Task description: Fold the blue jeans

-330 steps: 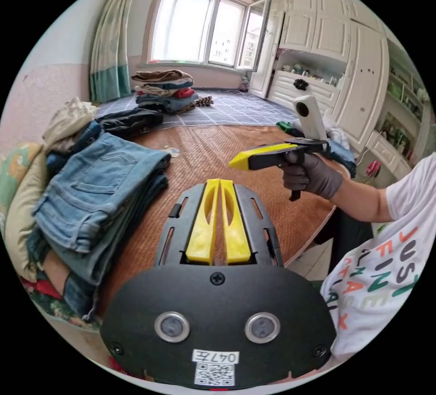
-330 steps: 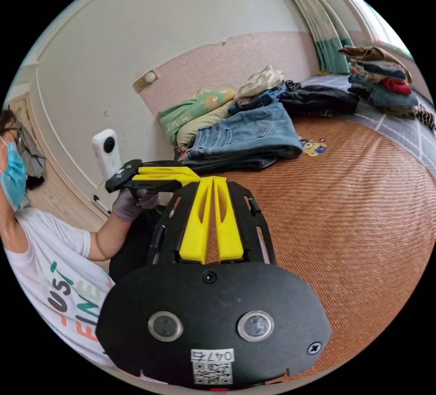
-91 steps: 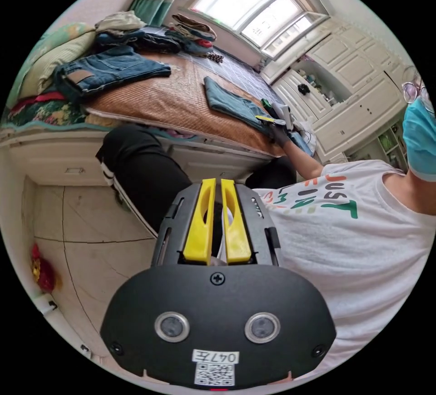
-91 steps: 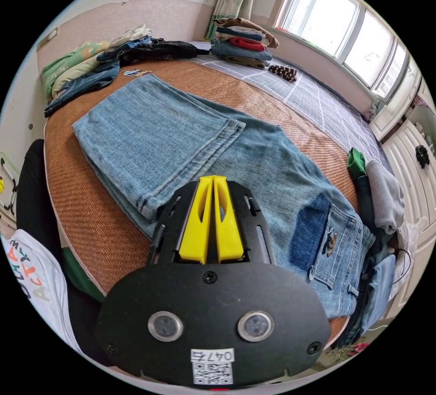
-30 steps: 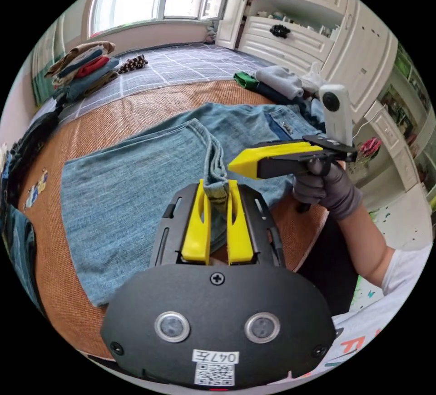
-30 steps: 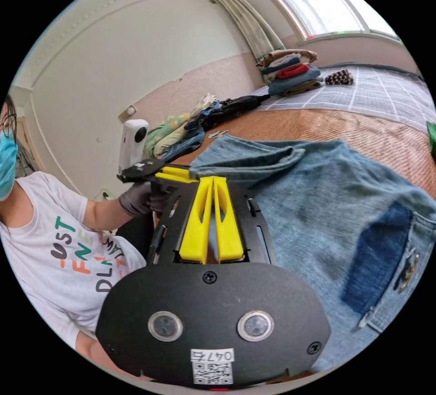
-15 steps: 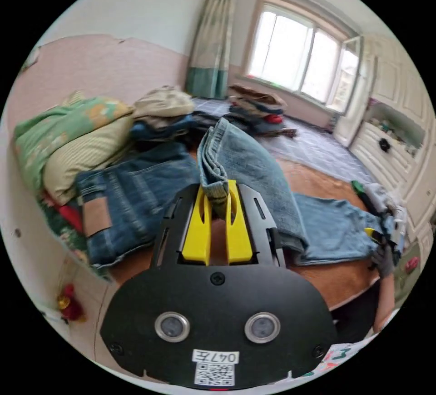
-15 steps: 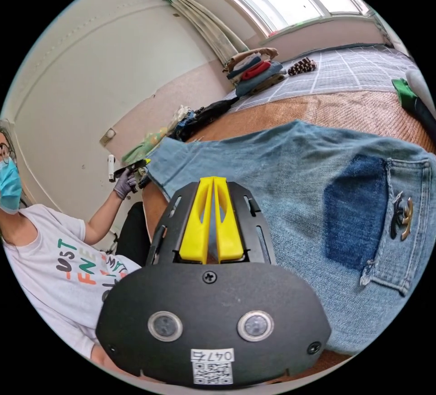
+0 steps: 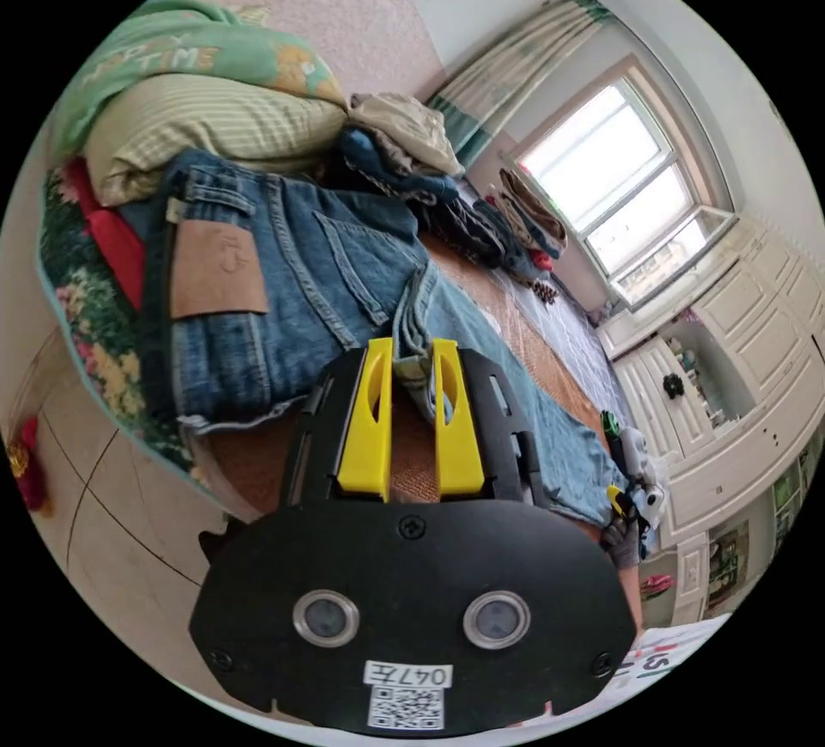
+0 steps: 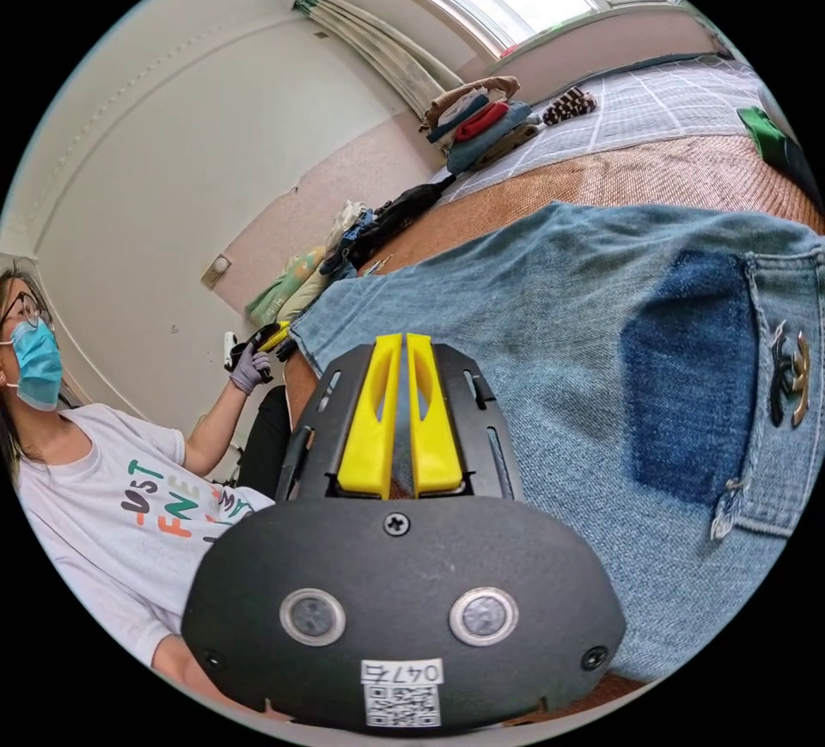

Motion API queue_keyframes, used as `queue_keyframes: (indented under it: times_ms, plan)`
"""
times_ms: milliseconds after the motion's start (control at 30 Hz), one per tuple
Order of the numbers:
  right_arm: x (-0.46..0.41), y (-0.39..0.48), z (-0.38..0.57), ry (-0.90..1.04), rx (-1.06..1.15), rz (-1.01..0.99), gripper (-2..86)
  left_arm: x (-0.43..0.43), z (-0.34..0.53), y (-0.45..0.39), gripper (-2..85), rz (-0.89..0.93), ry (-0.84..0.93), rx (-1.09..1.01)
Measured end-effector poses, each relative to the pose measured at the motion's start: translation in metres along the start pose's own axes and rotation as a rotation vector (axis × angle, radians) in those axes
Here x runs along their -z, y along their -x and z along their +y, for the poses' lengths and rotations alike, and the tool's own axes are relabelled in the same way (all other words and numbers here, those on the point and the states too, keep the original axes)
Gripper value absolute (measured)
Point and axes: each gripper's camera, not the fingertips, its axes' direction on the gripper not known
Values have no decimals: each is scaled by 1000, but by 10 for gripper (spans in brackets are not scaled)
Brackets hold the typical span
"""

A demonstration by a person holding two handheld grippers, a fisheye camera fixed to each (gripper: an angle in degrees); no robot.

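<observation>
No fold shows as finished. Blue jeans (image 10: 550, 334) lie stretched along the near edge of the woven mat (image 10: 679, 167) on the bed, pocket end under the right gripper (image 10: 395, 390), whose jaws are closed on denim. Left gripper (image 9: 411, 390) is at the hem end, jaws parted, the hem between them apparently released. Judged: laying-out stage; every fold remains.

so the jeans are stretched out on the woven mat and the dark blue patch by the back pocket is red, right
Not quite. The jeans do lie stretched out on the woven mat, but the patch beside the back pocket is dark blue, not red. The right gripper view shows it plainly.
</observation>
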Motion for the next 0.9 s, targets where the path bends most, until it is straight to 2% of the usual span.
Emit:
queue_keyframes:
  times_ms: [100, 300, 533, 900]
  plan:
    - [-6, 8, 4, -2, 24, 11, 1, 44, 18, 10, 70, -42, -70, -10]
    - [-15, 14, 15, -11, 15, 27, 1, 29, 42, -7, 60, 19, 94, -142]
    - [-9, 16, 31, -74, -12, 29, -1, -16, 66, 43, 63, -10, 146, 84]
    - [-18, 30, 38, -41, 9, 36, -5, -19, 112, 81, 64, 54, 133, 218]
